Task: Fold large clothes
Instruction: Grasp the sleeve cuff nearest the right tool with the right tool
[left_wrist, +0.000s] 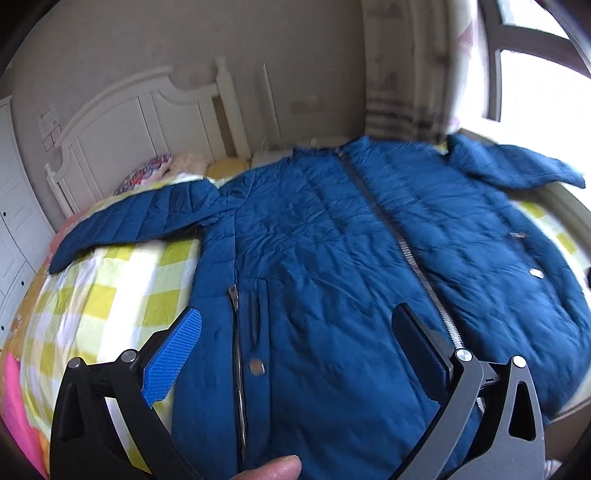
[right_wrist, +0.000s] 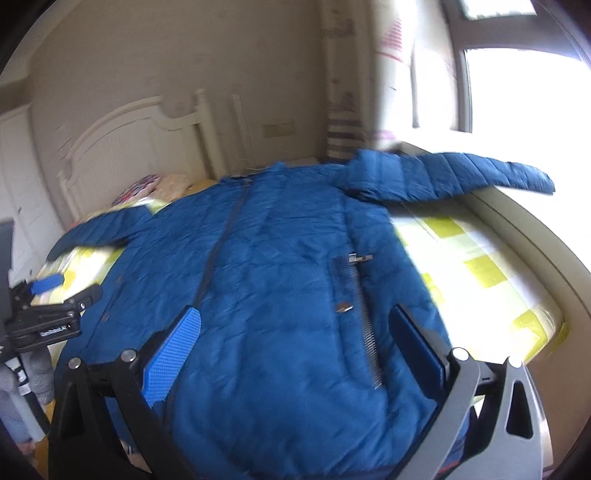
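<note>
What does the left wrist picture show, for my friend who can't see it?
A big blue puffy jacket lies flat and zipped on a bed with a yellow checked blanket, both sleeves spread out. The left gripper hovers open above the jacket's bottom half, holding nothing. A white headboard stands behind.

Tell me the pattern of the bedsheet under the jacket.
Yellow-green and white checks on the bedsheet, clearest in the left wrist view beside the blue jacket.
</note>
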